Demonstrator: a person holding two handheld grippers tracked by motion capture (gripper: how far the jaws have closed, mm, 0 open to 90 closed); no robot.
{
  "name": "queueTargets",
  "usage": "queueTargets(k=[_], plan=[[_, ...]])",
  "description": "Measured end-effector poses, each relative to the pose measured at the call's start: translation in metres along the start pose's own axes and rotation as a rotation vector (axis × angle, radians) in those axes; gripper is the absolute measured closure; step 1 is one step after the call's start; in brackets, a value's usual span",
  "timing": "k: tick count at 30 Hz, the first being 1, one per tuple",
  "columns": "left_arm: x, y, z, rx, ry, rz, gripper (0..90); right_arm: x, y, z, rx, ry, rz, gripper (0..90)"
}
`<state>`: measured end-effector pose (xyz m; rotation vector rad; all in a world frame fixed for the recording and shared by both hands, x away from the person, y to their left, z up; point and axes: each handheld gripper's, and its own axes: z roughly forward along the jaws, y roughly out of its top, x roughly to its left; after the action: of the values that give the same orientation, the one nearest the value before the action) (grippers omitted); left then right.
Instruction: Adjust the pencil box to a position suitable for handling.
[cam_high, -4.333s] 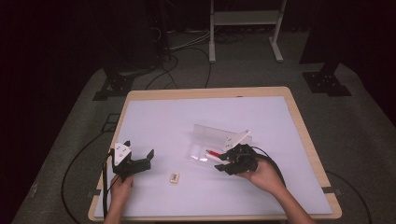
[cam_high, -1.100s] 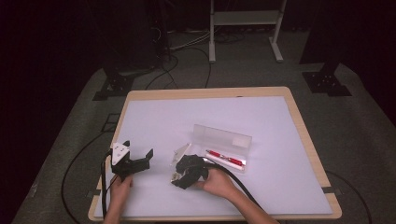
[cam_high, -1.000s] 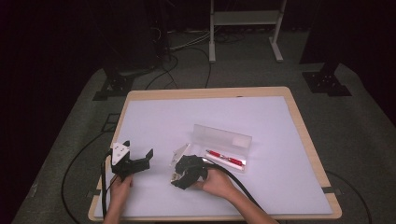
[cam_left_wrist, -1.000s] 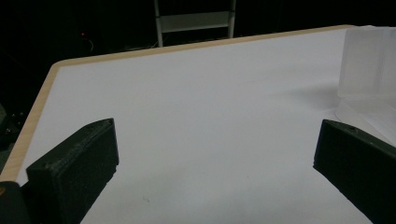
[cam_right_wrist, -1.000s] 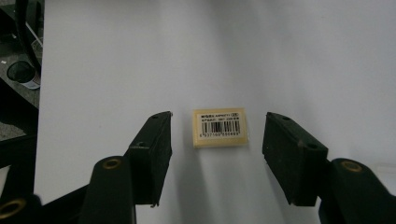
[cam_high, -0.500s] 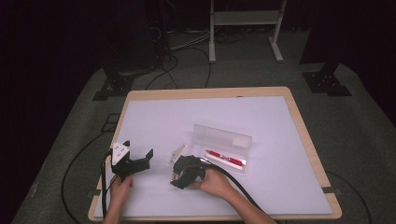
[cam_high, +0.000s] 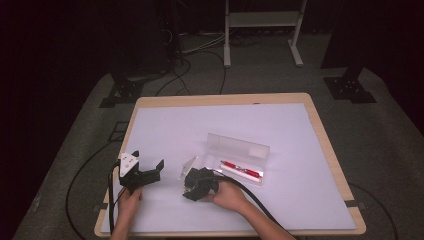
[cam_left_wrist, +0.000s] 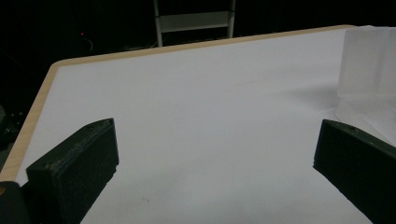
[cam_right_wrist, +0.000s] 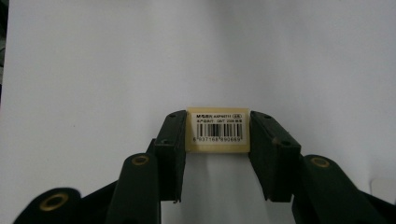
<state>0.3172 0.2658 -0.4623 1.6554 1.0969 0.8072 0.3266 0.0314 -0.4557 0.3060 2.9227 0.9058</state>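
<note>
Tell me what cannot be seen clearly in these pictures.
- Eraser: in the right gripper view the small print on its barcode label is blurred; whether it still rests on the table cannot be told.
- Right tool: in the high view its own body hides the tips.
- Clear case: in the left gripper view the right edge cuts it off.
- Red pen: too small for its print.

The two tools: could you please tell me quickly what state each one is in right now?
Left tool: open, holding nothing, resting over the bare table.
Right tool: closed on a small eraser with a barcode label.
</note>
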Motion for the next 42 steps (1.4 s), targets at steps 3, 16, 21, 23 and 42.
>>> queueTargets(k=[3,16,21,23,42], plan=[[0.0,0.0,0.0,0.0,0.0,0.0,0.0,0.0,0.0,0.0,0.004,-0.002,-0.004,57.5],[0.001,0.0,0.0,0.0,0.0,-0.002,0.0,-0.004,-0.001,-0.022,-0.012,-0.008,-0.005,57.9],[0.001,0.0,0.0,0.0,0.0,-0.004,0.0,-0.006,-0.002,-0.03,-0.016,-0.02,-0.005,58.0],[0.001,0.0,0.0,-0.001,-0.001,-0.006,0.0,-0.007,-0.002,-0.033,-0.02,-0.024,0.0,58.0],[0.001,0.0,0.0,-0.002,-0.002,-0.009,0.0,-0.029,-0.005,-0.062,-0.045,-0.067,0.033,58.1]])
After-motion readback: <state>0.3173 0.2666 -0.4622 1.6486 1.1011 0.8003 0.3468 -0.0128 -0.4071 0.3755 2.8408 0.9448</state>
